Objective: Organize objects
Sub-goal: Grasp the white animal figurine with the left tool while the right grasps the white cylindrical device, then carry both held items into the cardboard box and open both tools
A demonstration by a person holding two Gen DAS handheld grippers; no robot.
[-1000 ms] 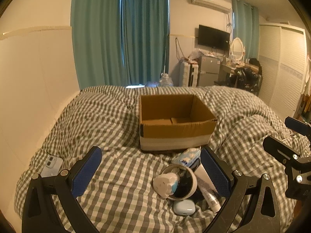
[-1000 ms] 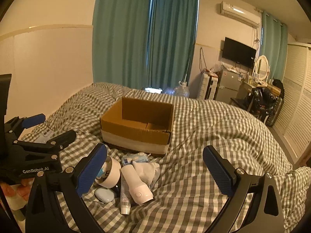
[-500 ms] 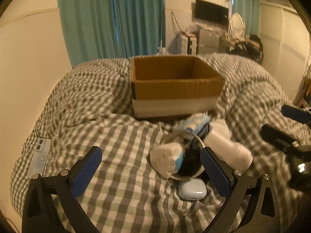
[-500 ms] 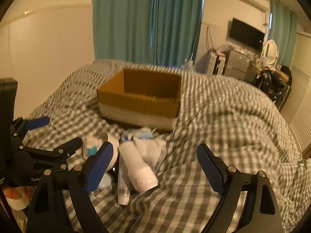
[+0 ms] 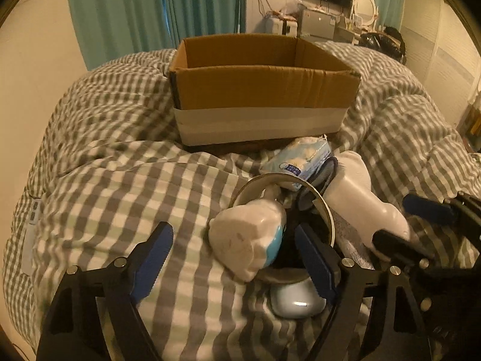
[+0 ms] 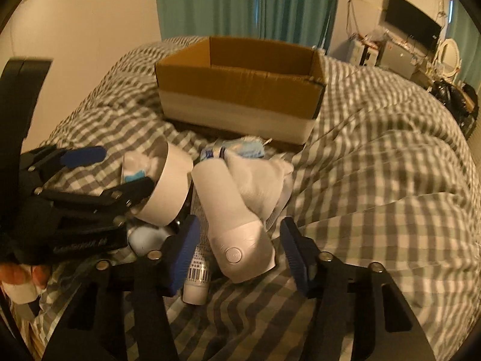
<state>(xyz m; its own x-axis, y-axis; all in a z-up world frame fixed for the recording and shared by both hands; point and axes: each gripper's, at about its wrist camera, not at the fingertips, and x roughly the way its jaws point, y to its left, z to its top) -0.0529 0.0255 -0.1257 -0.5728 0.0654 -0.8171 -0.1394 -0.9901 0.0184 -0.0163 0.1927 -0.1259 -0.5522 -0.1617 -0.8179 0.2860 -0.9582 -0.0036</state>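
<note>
Below, the left gripper [image 5: 233, 255] is seen with its blue-padded jaws spread wide on either side of a wrapped white bundle [image 5: 249, 243]; nothing is clamped. The bundle protrudes from a white cup [image 6: 168, 186] lying on its side, and the right-hand finger [image 5: 315, 261] sits at the cup's rim. A pale blue case [image 5: 296, 299] lies just below the cup. The right gripper [image 6: 237, 248] is likewise open, its jaws flanking the base of a white bottle [image 6: 231, 210] that lies on its side; whether the pads touch it cannot be told. A white tube [image 6: 197, 276] with a barcode is partly hidden beside the bottle, and a white cloth [image 6: 264, 180] is draped over the bottle's far end. A blue-and-white packet [image 5: 300, 158] rests between this pile and a box [image 5: 261, 90]. The cardboard box, open-topped with a white band around its lower half, stands just beyond the pile. All items are carried by a bed [image 5: 120, 162] covered in a grey-and-white checked duvet, rumpled into folds. A phone [image 5: 31, 234] lies at the bed's left edge, beside a cream wall. Teal curtains [image 5: 156, 9] hang behind the bed. A wall-mounted television [image 6: 413, 27], an oval mirror [image 6: 448, 55] and cluttered furniture are seen at the far right of the room.
</note>
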